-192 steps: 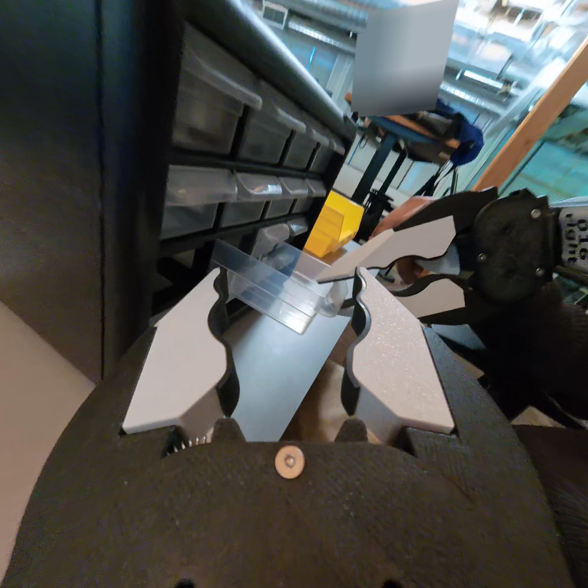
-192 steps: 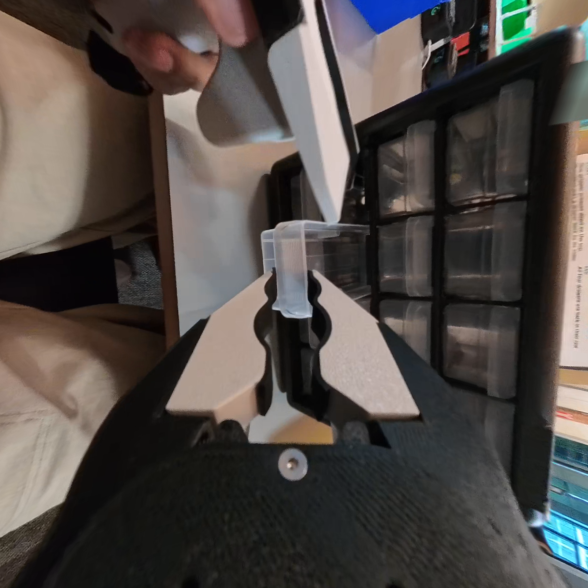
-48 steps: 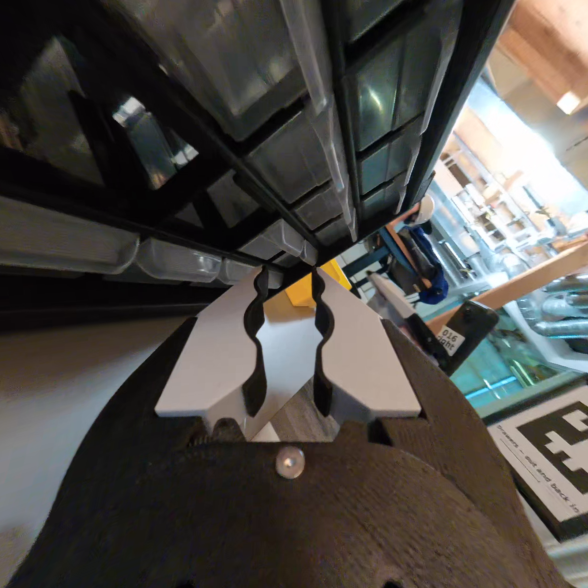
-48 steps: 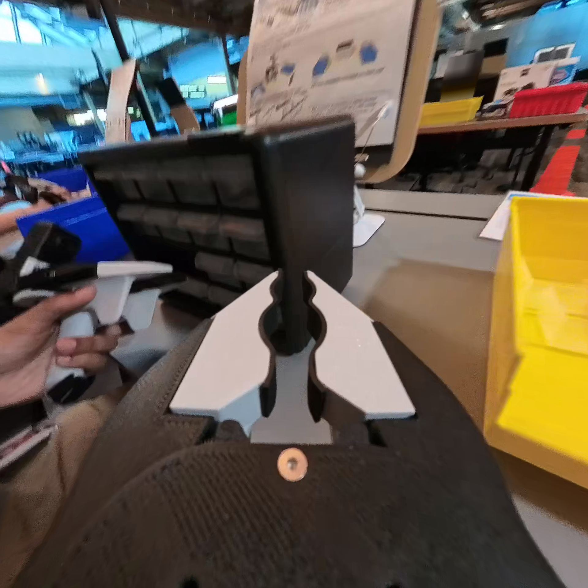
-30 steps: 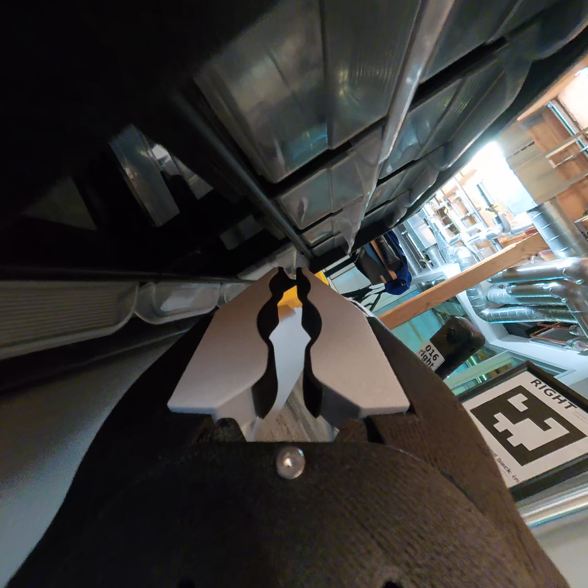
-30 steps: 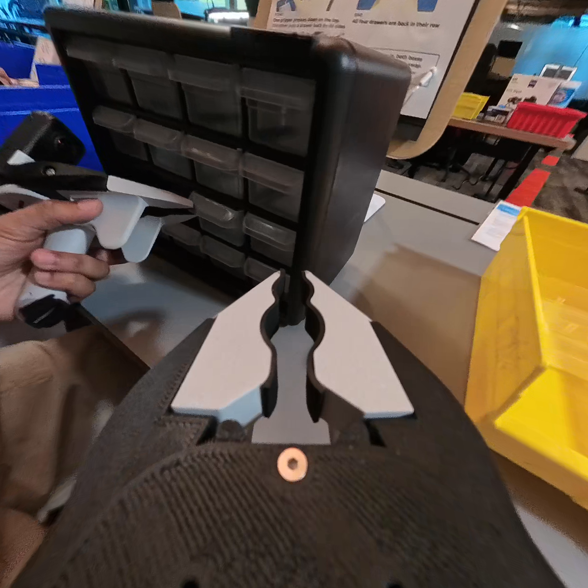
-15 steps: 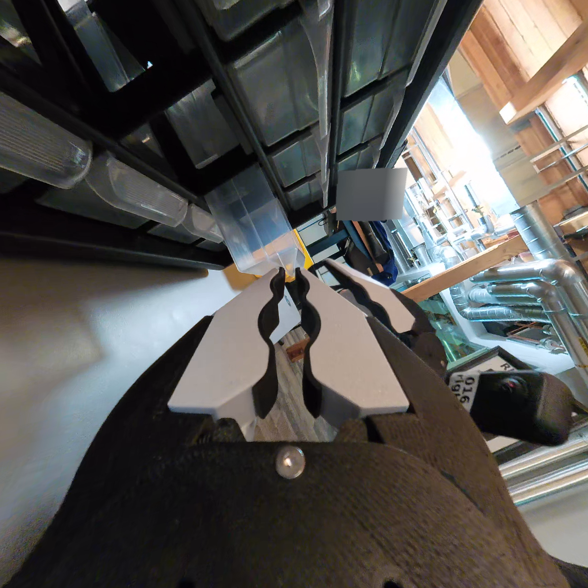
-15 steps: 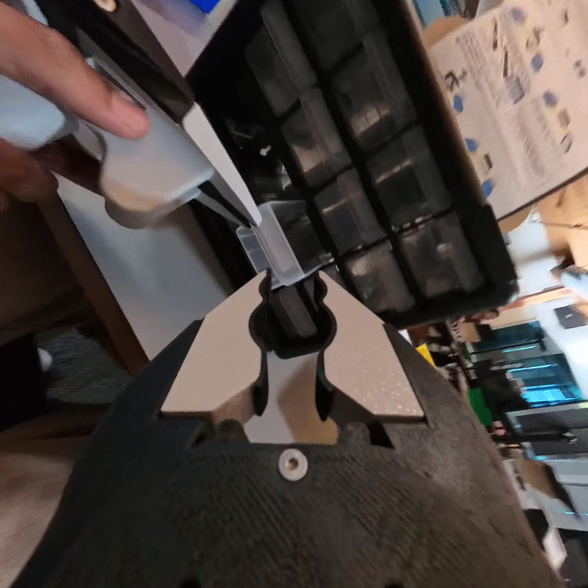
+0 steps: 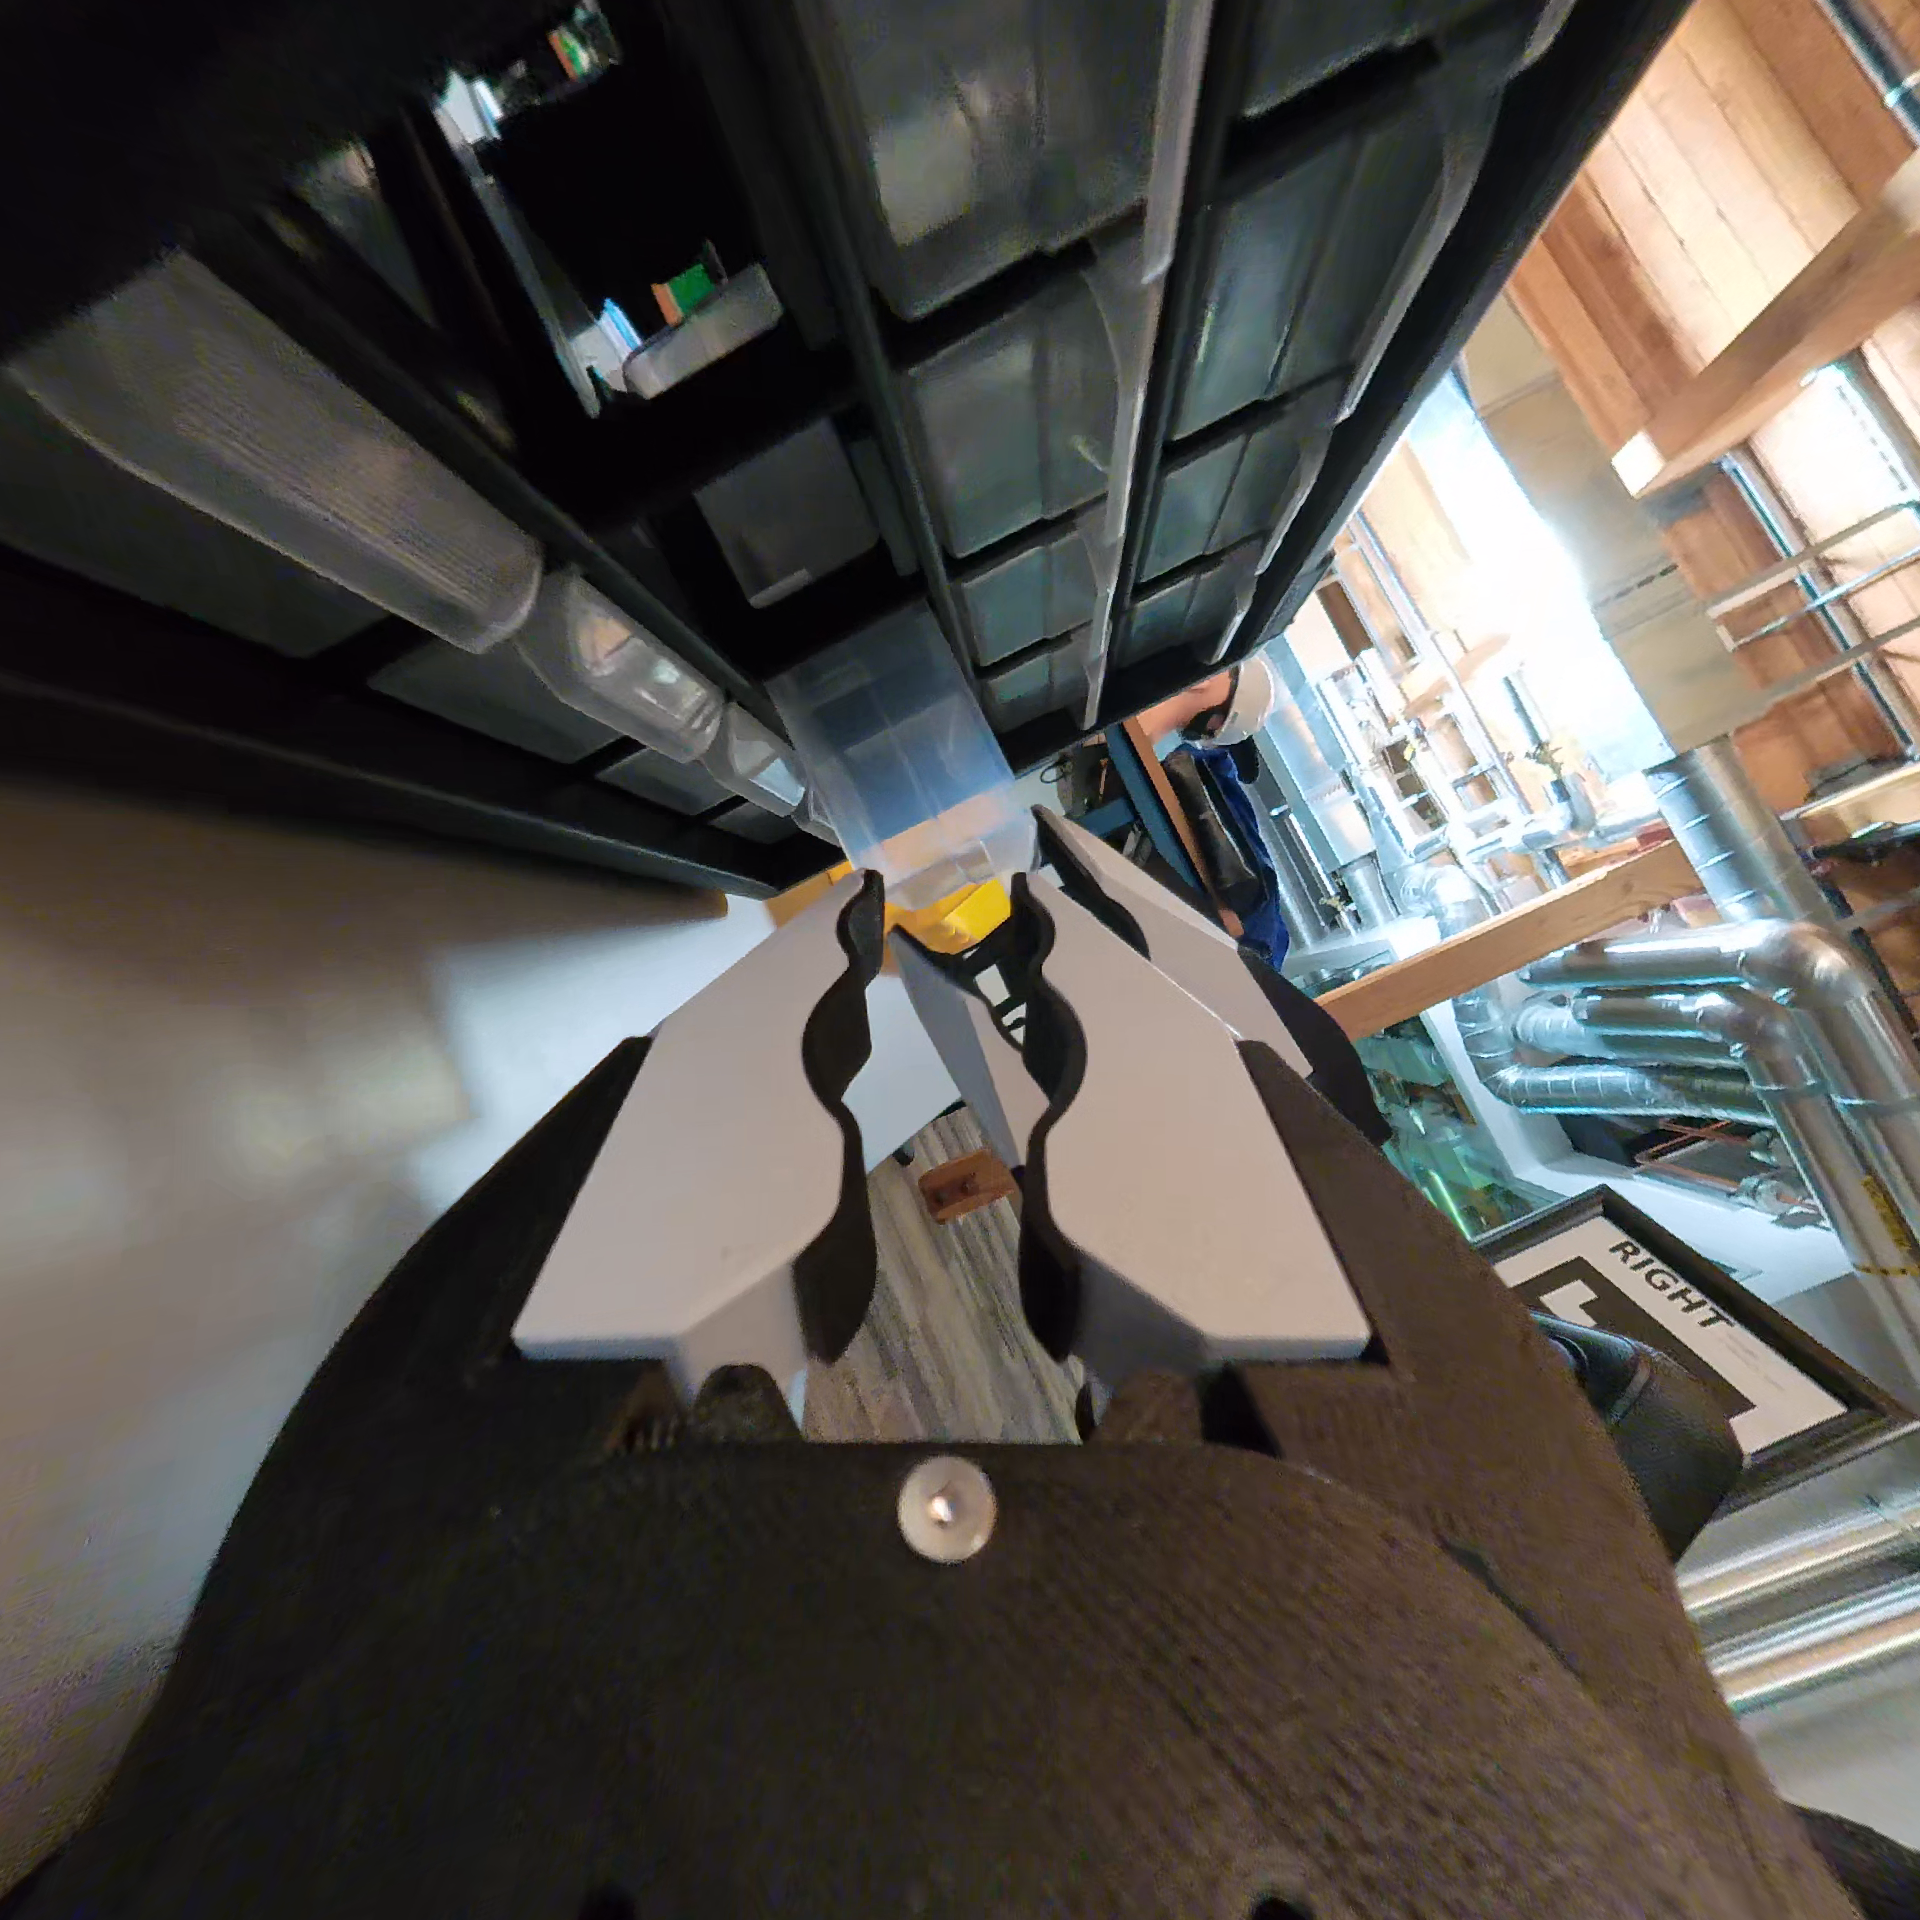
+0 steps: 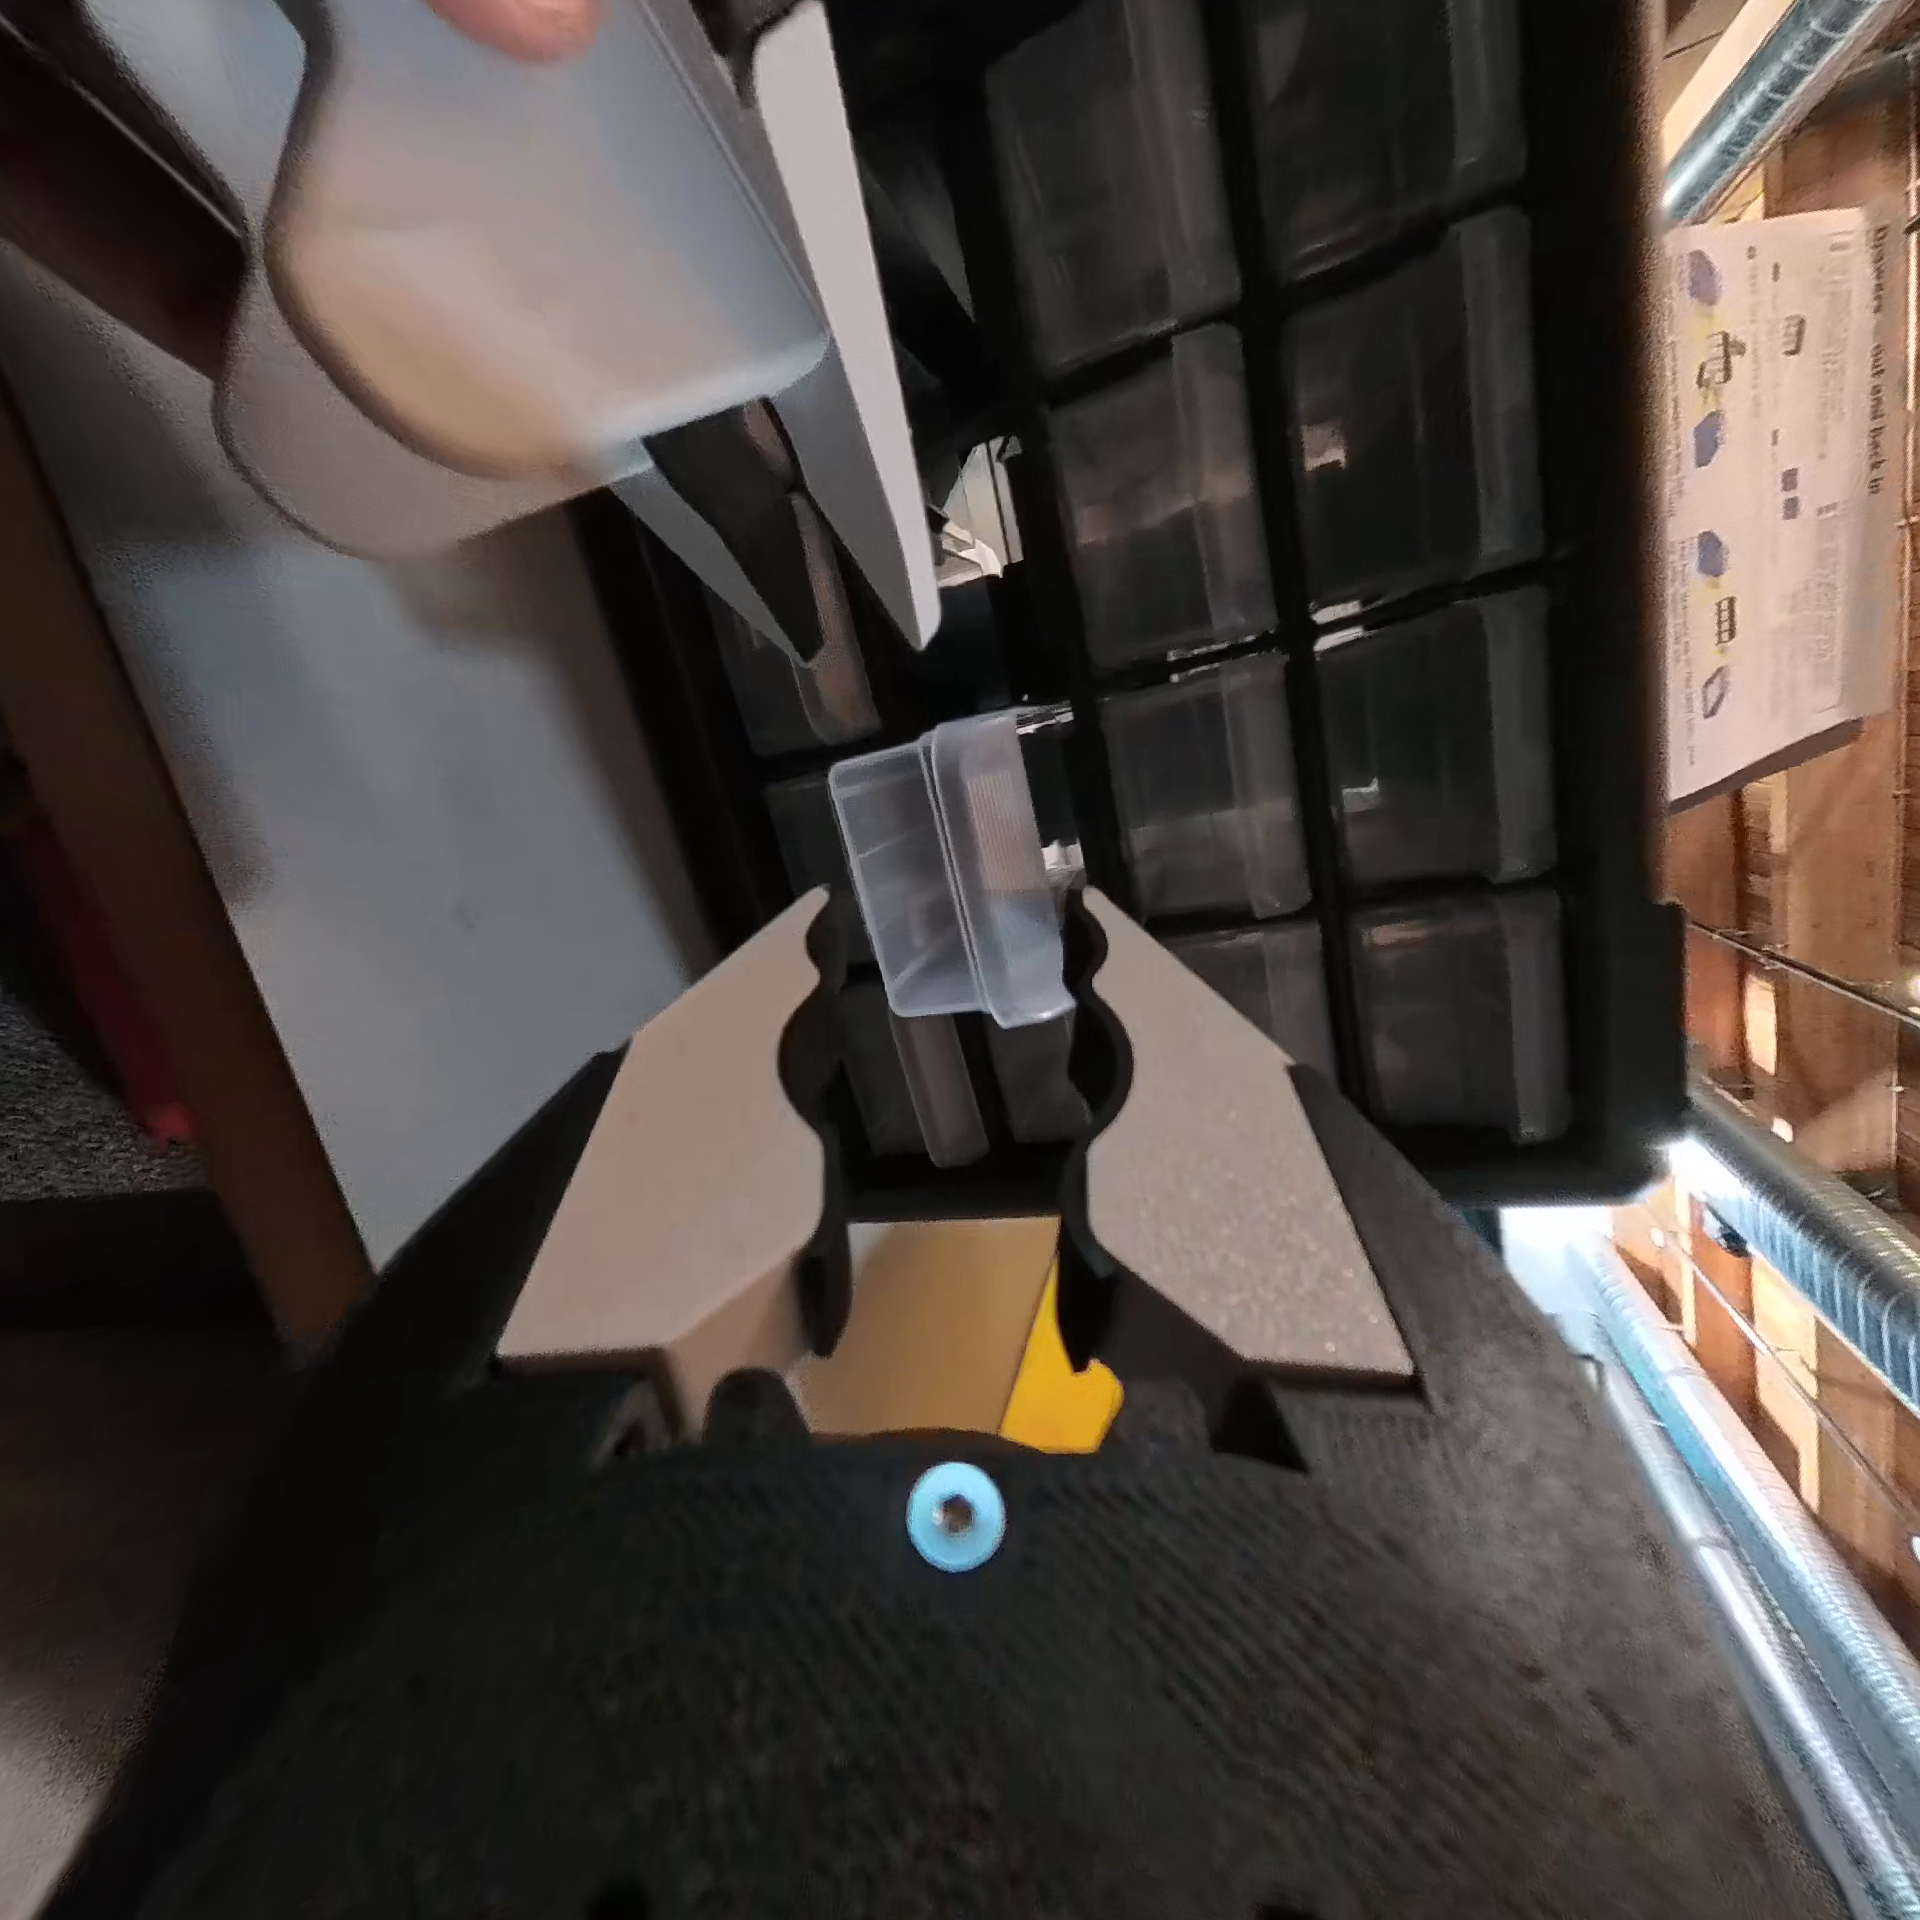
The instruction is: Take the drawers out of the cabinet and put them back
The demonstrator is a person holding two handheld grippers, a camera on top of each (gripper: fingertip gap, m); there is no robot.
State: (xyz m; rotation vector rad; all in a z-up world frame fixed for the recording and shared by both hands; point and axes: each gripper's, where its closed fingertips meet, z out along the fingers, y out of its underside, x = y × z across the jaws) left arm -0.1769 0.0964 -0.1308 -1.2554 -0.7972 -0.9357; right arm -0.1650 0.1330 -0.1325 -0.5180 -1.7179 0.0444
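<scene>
While the right tool [image 10: 948, 925] gapes around a clear drawer [image 10: 951, 873] jutting from the black cabinet [image 10: 1351, 623], the left tool [image 9: 943, 899] – parted, empty – waits beside it.

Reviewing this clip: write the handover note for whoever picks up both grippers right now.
Right gripper: jaws open around the front of a clear drawer, not clamped.
Left gripper: jaws open, empty, tips just in front of that same drawer.
The drawer sticks partway out of the black cabinet; most other drawers look seated, and at least one slot looks empty.
A yellow bin sits nearby.
Left: close on the drawer, then pull it free or seat it; which one is not clear.
</scene>
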